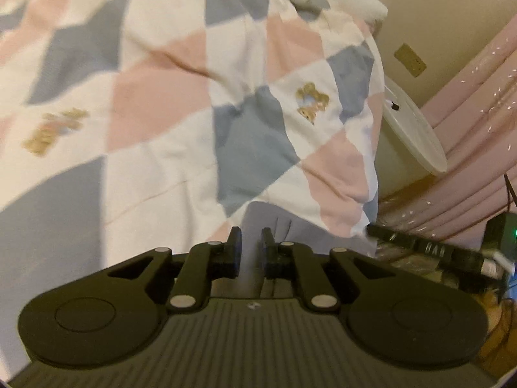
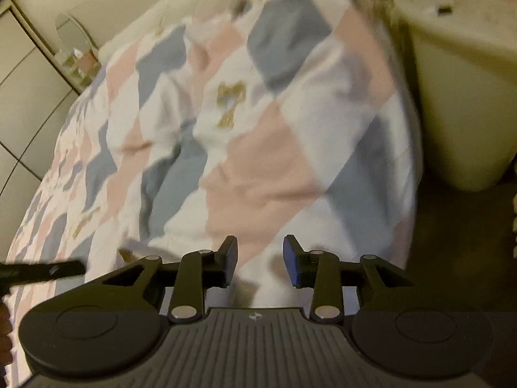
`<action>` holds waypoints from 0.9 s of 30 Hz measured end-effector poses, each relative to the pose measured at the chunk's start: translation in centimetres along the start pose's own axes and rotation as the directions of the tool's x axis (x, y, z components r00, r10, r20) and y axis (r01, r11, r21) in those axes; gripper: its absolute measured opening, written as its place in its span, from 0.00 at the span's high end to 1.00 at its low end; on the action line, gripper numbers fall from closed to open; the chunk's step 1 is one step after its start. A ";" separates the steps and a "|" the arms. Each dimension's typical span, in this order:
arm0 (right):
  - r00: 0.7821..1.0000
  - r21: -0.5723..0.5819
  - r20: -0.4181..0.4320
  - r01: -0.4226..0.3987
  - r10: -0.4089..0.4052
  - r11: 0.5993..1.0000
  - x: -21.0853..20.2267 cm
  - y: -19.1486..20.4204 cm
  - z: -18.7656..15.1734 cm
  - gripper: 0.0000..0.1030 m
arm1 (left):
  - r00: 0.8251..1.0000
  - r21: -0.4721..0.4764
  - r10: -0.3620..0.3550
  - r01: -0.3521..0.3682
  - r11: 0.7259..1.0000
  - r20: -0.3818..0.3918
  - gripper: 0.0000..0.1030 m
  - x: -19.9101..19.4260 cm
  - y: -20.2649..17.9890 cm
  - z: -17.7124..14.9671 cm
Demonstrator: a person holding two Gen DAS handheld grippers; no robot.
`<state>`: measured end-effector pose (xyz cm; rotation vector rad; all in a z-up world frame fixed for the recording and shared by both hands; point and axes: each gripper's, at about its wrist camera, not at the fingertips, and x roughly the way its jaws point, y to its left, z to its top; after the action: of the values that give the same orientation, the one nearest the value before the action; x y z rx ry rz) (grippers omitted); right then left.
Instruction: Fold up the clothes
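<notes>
The left gripper [image 1: 251,237] has its fingers drawn close together with a strip of pale lavender-grey cloth [image 1: 258,223] pinched between them; that cloth runs from the fingers up toward the bed and slips under the edge of the patterned cover [image 1: 161,103] — whether it is a garment or part of the bedding cannot be told from here. The right gripper [image 2: 260,252] stands spread apart with nothing between its fingers, poised just above the white part of the cover [image 2: 258,168].

Around them: the cover, a quilt of pink, grey-blue and white diamonds with small gold embroidered motifs [image 1: 311,102], fills most of both views and lies rumpled in folds; to the right of the bed stands a round cream table [image 2: 452,80], close against the quilt's hanging edge; behind it in the left view hang pink curtains [image 1: 478,123]; a wall socket [image 1: 410,59] sits on the cream wall; far to the left in the right view stands an oval mirror [image 2: 72,37] beside pale wardrobe doors [image 2: 29,103].

A dark bar [image 1: 436,253] crosses the lower right of the left view and another [image 2: 42,271] enters the right view from the left edge — each blurred; both pictures are smeared, so the quilt's seams and the embroidery are soft, and the clutter at the far right of the left view cannot be made out.
</notes>
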<state>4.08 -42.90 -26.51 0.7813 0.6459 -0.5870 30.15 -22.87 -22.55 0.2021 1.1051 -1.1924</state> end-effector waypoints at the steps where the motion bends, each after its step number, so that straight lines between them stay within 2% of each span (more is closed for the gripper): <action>1: 0.999 -0.021 0.004 -0.038 0.038 0.999 -0.8 0.3 -0.2 0.65 | 1.000 0.004 0.006 -0.006 1.000 0.005 0.93 -1.2 -0.2 -0.7; 3: 0.991 -0.081 -0.027 -0.129 0.128 0.988 -1.7 1.6 -1.2 0.66 | 1.000 0.011 0.015 -0.014 1.000 -0.009 0.93 -2.8 -0.8 -2.3; 5: 0.977 -0.126 -0.097 -0.204 0.193 0.971 -1.6 3.1 -2.8 0.66 | 0.997 0.015 0.045 -0.044 0.999 -0.060 0.93 -3.2 -1.4 -4.3; 7: 0.967 -0.167 -0.172 -0.215 0.186 0.962 -0.4 4.4 -4.7 0.66 | 0.986 0.028 0.119 -0.116 0.993 -0.120 0.93 -2.4 -1.9 -5.6; 9: 0.969 -0.186 -0.209 -0.172 0.132 0.967 0.9 4.6 -6.0 0.68 | 0.970 0.033 0.182 -0.179 0.983 -0.163 0.93 -1.8 -2.2 -6.4; 10: 0.972 -0.189 -0.202 -0.157 0.118 0.969 0.9 4.5 -6.0 0.73 | 0.964 0.026 0.204 -0.202 0.979 -0.173 0.93 -1.6 -2.3 -6.6; 17: 0.987 -0.197 -0.091 -0.147 0.131 0.969 -3.3 4.6 -5.7 0.71 | 0.966 0.059 0.238 -0.233 0.971 -0.103 0.91 -3.7 -3.3 -6.4; 21: 0.979 -0.221 -0.096 -0.197 0.179 0.955 -4.4 6.8 -9.0 0.71 | 0.963 0.093 0.243 -0.234 0.968 -0.115 0.91 -4.5 -2.6 -8.2; 23: 0.982 -0.246 -0.153 -0.150 0.115 0.958 -3.6 7.9 -11.9 0.70 | 0.958 0.105 0.252 -0.239 0.965 -0.137 0.91 -4.9 -2.1 -9.5; 24: 0.985 -0.251 -0.154 -0.114 0.077 0.961 -3.6 8.1 -13.1 0.69 | 0.953 0.106 0.262 -0.248 0.963 -0.154 0.91 -5.2 -1.7 -10.1; 27: 0.996 -0.233 -0.064 -0.071 0.058 0.970 -6.4 9.1 -15.4 0.69 | 0.939 0.120 0.295 -0.277 0.953 -0.175 0.91 -7.0 -1.0 -11.9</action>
<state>1.43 -24.14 -26.25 0.5956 0.7253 -0.4206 22.80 -11.13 -22.73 0.5426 1.1413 -0.9771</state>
